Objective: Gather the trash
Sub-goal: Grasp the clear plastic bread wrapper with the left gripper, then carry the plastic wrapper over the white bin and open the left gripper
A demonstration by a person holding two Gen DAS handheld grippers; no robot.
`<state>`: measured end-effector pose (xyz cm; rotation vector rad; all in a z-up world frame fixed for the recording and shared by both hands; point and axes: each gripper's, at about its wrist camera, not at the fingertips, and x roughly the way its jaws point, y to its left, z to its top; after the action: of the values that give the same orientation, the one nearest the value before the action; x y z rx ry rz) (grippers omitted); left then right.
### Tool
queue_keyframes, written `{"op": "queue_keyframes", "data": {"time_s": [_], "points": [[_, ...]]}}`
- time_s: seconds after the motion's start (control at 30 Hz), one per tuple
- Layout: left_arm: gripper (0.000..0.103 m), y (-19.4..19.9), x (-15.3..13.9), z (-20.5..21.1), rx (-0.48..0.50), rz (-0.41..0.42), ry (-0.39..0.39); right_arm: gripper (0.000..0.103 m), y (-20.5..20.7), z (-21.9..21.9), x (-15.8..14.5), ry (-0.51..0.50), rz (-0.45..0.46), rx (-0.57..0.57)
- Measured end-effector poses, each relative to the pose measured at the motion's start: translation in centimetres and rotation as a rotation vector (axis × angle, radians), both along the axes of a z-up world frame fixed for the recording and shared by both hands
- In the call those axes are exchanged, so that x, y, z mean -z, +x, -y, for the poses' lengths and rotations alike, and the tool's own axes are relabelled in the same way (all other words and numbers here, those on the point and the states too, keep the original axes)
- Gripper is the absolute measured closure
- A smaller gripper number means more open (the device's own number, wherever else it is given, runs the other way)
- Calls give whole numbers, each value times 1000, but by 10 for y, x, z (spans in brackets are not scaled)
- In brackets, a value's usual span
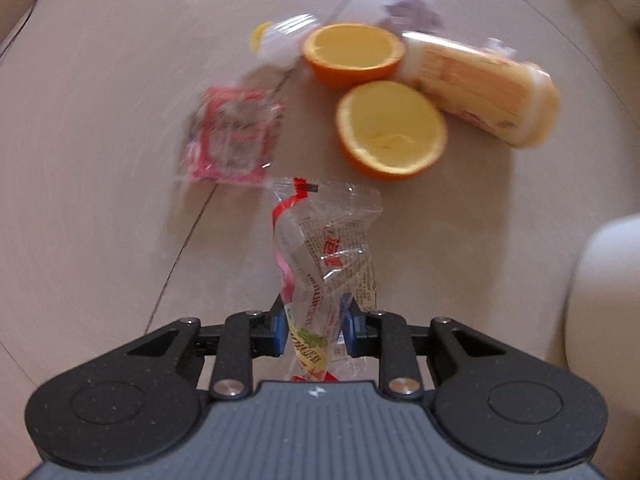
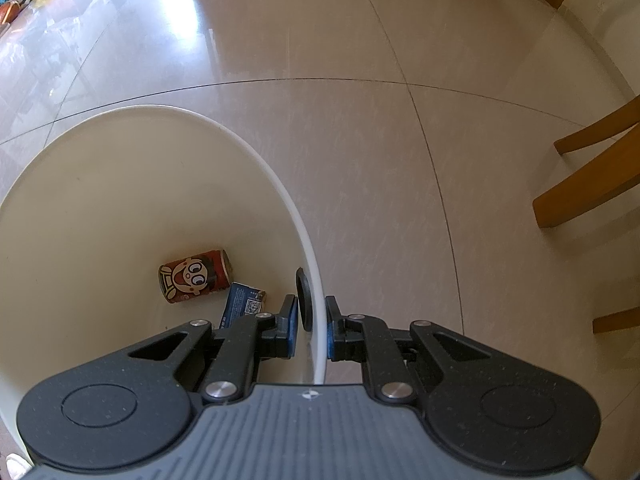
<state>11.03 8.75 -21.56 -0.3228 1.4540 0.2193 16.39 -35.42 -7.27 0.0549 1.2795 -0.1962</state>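
clamping a clear snack wrapper (image 1: 326,264) at lower centre, the left gripper (image 1: 316,326) looks mid-carry, so next it likely needs swinging over the white bin (image 2: 120,160), whose rim the right gripper (image 2: 312,330) pinches at lower centre, then releasing.

floor (image 2: 360,140): glossy beige tiles, thin grout lines | wooden chair legs (image 2: 592,184) right | bright window glare

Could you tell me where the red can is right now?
In the right wrist view, the red can lies inside the white bin, beside a blue carton.
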Motion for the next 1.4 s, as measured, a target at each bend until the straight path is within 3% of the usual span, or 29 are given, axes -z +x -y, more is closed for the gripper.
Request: {"op": "queue_keyframes", "data": {"time_s": [0.37,0.63,0.9,1.1,1.13,1.2,1.27,1.33,1.4], "points": [[79,22,-114,47,315,95,-26,87,-2,3,-2,24,1,7],[79,36,-196,108,541,159,-68,87,-2,5,-1,36,-2,8],[79,39,-258,178,700,237,-133,87,-1,5,-1,39,-4,6],[78,45,-275,229,777,302,-187,87,-1,6,-2,44,-5,8],[77,45,-274,237,795,308,-191,87,-1,6,-2,43,-6,9],[61,44,-272,254,833,311,-188,87,-1,6,-1,42,-6,7],[23,43,-271,264,847,328,-177,87,-1,5,-1,40,-6,3],[17,41,-271,269,846,374,-176,87,-1,5,-1,40,-6,3],[17,40,-270,272,852,377,-196,87,-1,5,-1,40,-6,3]]}}
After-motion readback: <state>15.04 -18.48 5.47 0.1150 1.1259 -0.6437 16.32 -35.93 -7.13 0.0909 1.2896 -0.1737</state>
